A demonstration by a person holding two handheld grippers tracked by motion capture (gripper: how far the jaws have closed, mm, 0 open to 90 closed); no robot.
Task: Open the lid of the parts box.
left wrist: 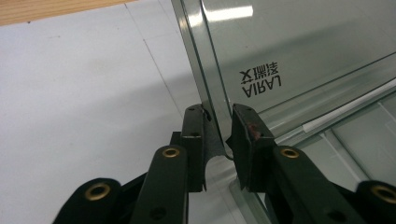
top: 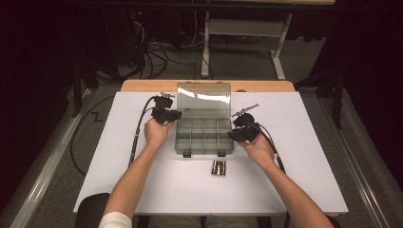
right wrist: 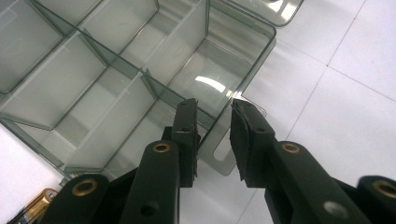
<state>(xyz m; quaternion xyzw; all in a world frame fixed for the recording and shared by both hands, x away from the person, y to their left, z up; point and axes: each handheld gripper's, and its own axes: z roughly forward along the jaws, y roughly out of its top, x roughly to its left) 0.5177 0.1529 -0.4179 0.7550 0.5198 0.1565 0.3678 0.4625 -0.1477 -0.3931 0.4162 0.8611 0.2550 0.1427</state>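
A clear plastic compartment box [top: 204, 137] lies open mid-table, its lid [top: 203, 97] tilted back. My left gripper [top: 177, 114] is at the lid's left edge. In the left gripper view its jaws [left wrist: 218, 116] straddle the lid [left wrist: 303, 42] edge with a small gap on one side, so the gripper is open. My right gripper [top: 231, 134] is at the box's right side. Its jaws [right wrist: 214, 109] close on the right wall [right wrist: 243, 70] and its side tab [right wrist: 219, 161], one jaw inside and one outside. The compartments look empty.
A few batteries [top: 218, 167] lie side by side just in front of the box; one battery [right wrist: 35, 205] shows at a corner of the right gripper view. White tabletop [top: 304, 142] spreads around the box, with a wooden strip [top: 142, 85] along the far edge.
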